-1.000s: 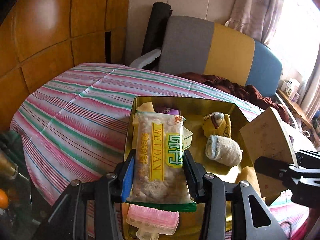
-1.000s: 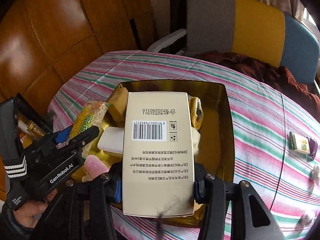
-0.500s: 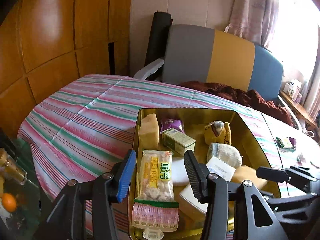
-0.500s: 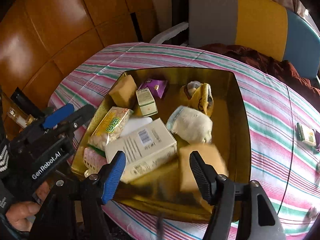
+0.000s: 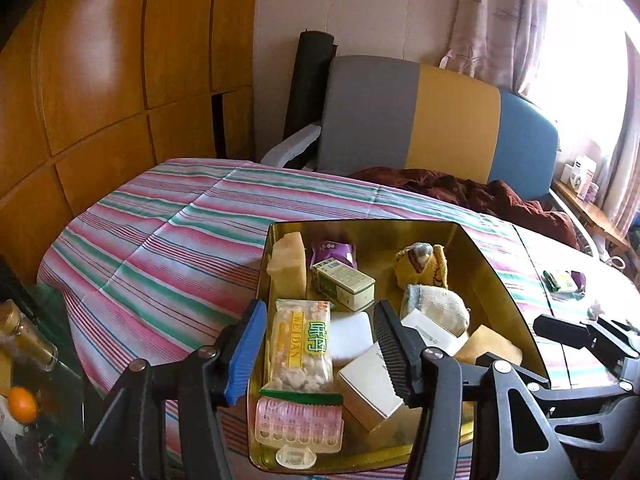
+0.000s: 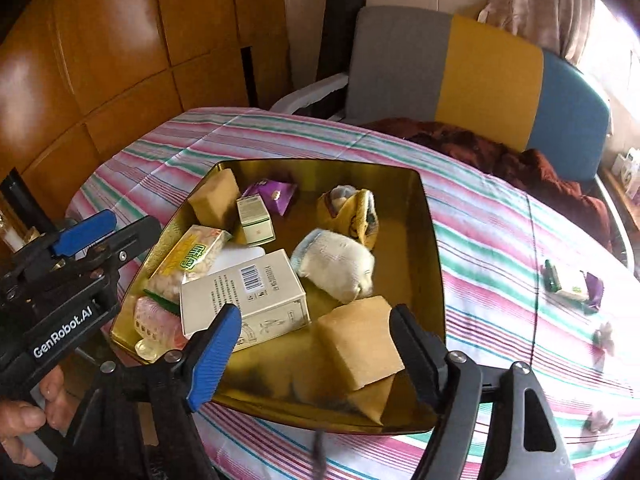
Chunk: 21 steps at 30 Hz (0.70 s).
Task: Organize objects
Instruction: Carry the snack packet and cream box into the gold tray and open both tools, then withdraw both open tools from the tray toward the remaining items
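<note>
Both claws, left (image 5: pixel 318 344) and right (image 6: pixel 316 350), tilt down, jaws opening over tray (image 6: pixel 430 240).

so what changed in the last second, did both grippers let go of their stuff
Yes. The left gripper released the snack packet, which now lies in the gold tray; its jaws are opening. The right gripper dropped the cream carton into the tray, jaws opening too. Socks, small boxes and pink brush stayed put.

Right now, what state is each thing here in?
Left gripper: jaws opening, holding nothing.
Right gripper: jaws opening, holding nothing.
Gold tray: open, holding items.
Snack packet: sealed, lying flat.
Barcode box: closed, lying in the tray.
White sock: rolled up.
</note>
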### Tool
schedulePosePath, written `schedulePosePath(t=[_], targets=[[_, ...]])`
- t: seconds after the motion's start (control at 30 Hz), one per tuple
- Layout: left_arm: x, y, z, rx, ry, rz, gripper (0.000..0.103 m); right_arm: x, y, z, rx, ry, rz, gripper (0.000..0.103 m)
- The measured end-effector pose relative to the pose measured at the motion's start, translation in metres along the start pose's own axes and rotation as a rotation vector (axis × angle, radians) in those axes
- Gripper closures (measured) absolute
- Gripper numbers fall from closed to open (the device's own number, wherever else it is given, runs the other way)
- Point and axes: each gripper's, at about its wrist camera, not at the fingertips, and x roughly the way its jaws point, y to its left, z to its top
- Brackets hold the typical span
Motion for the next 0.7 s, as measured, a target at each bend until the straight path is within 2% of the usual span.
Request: schedulePosePath(t=[0.13,0.43,0.53,0.7], targets=[[-0.004,-0.003,-0.002,0.001,-0.005,-0.009,0.038,-0.004,-0.001,-0.001,-0.004,-0.025,-0.032,0.025],[-0.01,-0.016,-0.005,0.03,-0.004,-0.02,0.032,-0.012,-0.01,-0.006,0.009,-0.069,-0.091,0.018],[-0.013,-0.02,-0.005,0.039,-0.01,-0.023,0.026,-0.013,-0.016,-0.008,0.026,-0.069,-0.095,0.017],[-0.016,-0.028,-0.007,0.062,-0.014,-0.03,0.025,-0.014,-0.024,-0.013,0.04,-0.068,-0.103,0.017]])
